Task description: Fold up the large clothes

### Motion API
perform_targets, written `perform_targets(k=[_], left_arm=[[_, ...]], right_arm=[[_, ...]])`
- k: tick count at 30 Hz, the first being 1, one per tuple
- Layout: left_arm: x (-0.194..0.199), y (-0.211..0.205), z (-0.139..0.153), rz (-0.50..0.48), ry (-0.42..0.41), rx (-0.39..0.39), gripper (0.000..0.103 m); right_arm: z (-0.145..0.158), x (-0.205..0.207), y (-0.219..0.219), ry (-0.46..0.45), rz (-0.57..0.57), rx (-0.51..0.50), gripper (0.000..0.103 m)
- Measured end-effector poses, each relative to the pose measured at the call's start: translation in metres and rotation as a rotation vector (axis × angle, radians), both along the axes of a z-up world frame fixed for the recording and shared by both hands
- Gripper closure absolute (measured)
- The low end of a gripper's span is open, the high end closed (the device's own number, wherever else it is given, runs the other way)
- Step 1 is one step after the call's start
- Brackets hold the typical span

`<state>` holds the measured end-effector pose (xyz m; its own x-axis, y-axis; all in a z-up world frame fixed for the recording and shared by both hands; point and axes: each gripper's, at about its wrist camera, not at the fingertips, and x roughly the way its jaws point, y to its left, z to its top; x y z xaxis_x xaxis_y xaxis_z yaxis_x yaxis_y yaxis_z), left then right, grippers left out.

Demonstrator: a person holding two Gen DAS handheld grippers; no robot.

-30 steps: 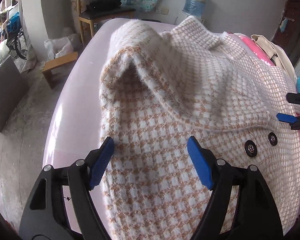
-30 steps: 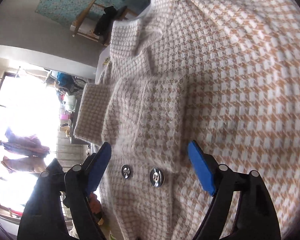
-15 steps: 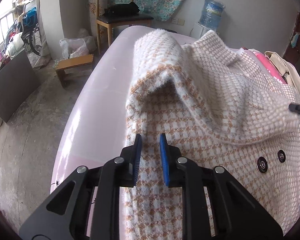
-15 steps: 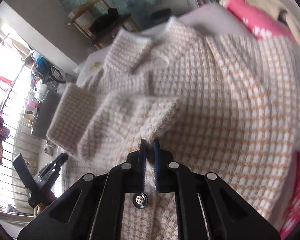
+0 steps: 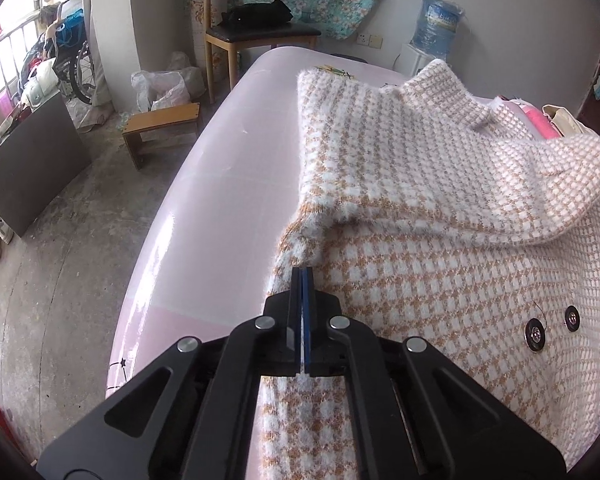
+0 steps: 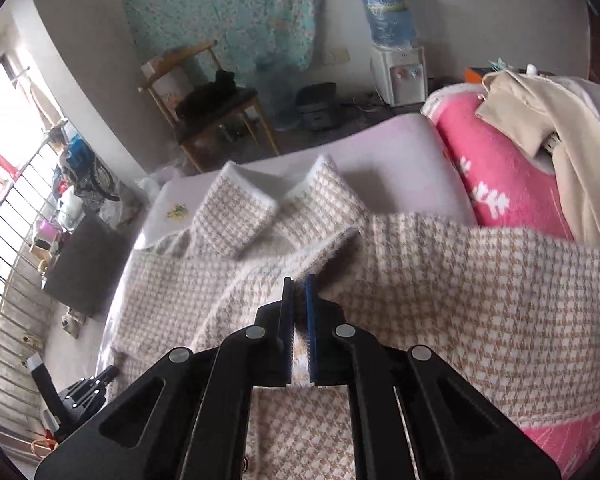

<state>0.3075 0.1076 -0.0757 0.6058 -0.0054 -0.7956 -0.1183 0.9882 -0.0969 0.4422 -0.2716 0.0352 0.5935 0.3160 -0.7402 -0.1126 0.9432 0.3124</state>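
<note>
A fuzzy beige-and-white checked coat [image 5: 440,248] with black buttons [image 5: 536,334] lies on a pale pink table [image 5: 220,208]. My left gripper [image 5: 302,276] is shut on the coat's left edge, near a folded-back flap. In the right wrist view the coat [image 6: 480,312] fills the lower half, its collar [image 6: 276,208] lying toward the far end. My right gripper [image 6: 299,286] is shut on a lifted fold of the coat's edge. The left gripper also shows in the right wrist view [image 6: 80,396], low at the left.
A pink blanket [image 6: 496,176] and a cream garment [image 6: 560,136] lie at the table's right end. A wooden chair [image 5: 256,28], a low stool [image 5: 160,128], a water dispenser [image 6: 396,40] and a dark board [image 5: 28,160] stand on the concrete floor beyond the table's left edge.
Both grippers went from wide open to shut on the coat's edge. Both have since lifted, raising the cloth, and the right wrist view has swung toward the collar.
</note>
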Motion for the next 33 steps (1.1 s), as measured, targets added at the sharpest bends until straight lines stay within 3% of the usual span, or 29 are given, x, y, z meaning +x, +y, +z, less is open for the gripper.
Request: perform_targets(k=[3, 6, 8, 10, 12, 15, 19, 21, 25, 27, 33], left_arm=[[0.001, 0.002, 0.001, 0.009, 0.0, -0.014, 0.103], [0.001, 0.001, 0.0, 0.007, 0.004, -0.018, 0.103], [0.0, 0.003, 0.002, -0.005, 0.011, -0.03, 0.103], [-0.002, 0.006, 0.009, -0.016, 0.004, -0.05, 0.103], [-0.003, 0.01, 0.019, -0.021, -0.018, -0.084, 0.103], [0.002, 0.01, 0.038, -0.026, -0.068, -0.105, 0.103], [0.024, 0.002, 0.05, -0.045, -0.095, -0.116, 0.103], [0.041, -0.003, 0.048, -0.058, -0.089, -0.112, 0.103], [0.076, -0.005, 0.023, -0.021, 0.0, -0.047, 0.103], [0.083, 0.003, 0.012, -0.004, 0.036, -0.077, 0.103], [0.091, 0.007, 0.05, -0.047, -0.07, -0.082, 0.103]], right_arm=[[-0.017, -0.001, -0.011, 0.002, -0.009, -0.055, 0.097], [-0.081, 0.008, -0.032, 0.207, -0.042, -0.108, 0.097], [-0.107, 0.006, -0.049, 0.292, -0.077, -0.044, 0.097], [-0.104, 0.003, -0.058, 0.266, -0.09, 0.021, 0.091], [-0.099, 0.006, -0.057, 0.25, -0.081, 0.017, 0.082], [-0.097, 0.02, -0.049, 0.242, -0.055, -0.01, 0.08], [-0.104, 0.035, -0.036, 0.24, -0.027, -0.061, 0.082], [-0.102, 0.036, -0.027, 0.205, -0.01, -0.136, 0.096], [-0.096, 0.034, -0.012, 0.134, -0.017, -0.265, 0.097], [-0.103, 0.035, -0.005, 0.125, -0.007, -0.328, 0.097], [-0.079, 0.024, 0.011, 0.008, 0.009, -0.413, 0.095]])
